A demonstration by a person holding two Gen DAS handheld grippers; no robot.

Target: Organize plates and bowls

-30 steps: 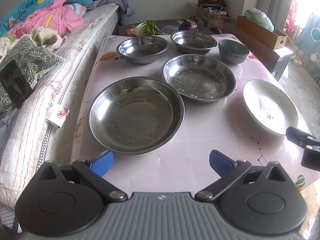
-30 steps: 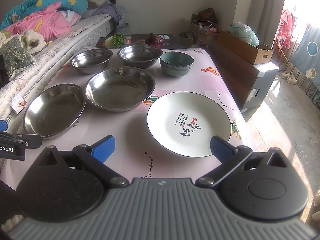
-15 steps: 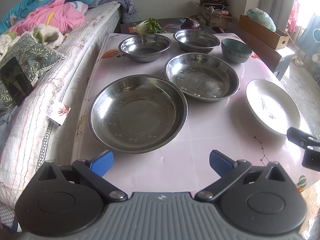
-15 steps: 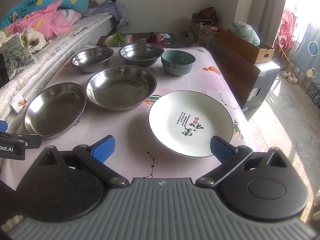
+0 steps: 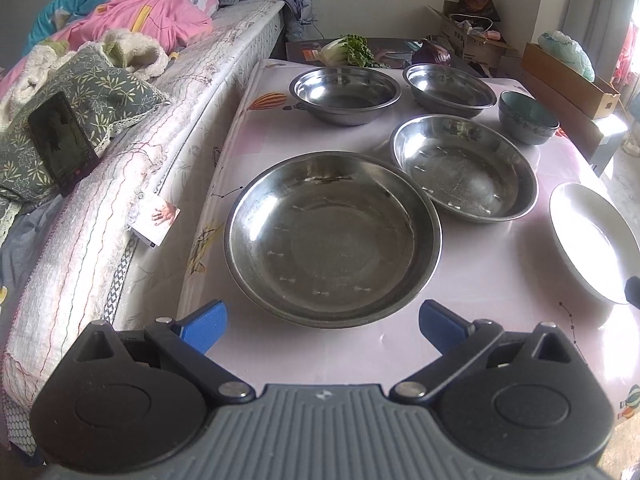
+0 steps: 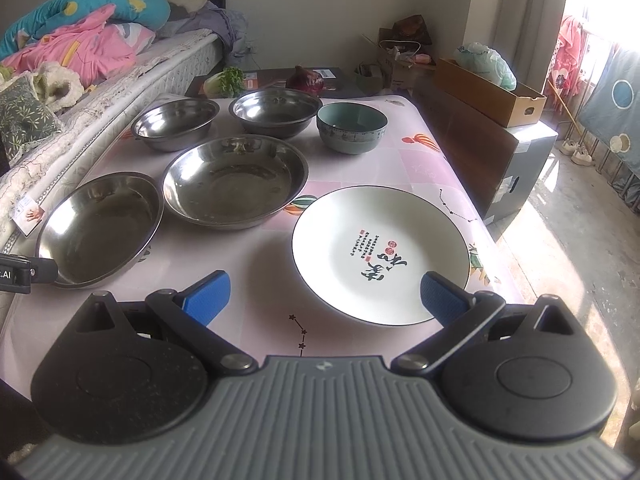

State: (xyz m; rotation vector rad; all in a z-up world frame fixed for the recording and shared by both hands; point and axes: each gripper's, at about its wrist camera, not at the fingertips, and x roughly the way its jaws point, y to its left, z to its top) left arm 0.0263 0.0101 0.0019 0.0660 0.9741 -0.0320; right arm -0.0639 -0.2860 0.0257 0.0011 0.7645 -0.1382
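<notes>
Steel pan [image 5: 332, 236] sits mid-frame ahead of the left gripper [image 5: 322, 322], white plate [image 6: 380, 254] before the right gripper [image 6: 325, 294]; both jaws apart, empty. Better to pinch each near rim squarely, then lift level.

Strong daylight is being admitted from the right, where the window area [image 6: 600, 20] is being blown out to white. Glare is being thrown off the white plate [image 5: 592, 240] and steel dishes [image 6: 236, 180]. Straight lines are being bent by fisheye distortion, and the corners are being darkened.
</notes>
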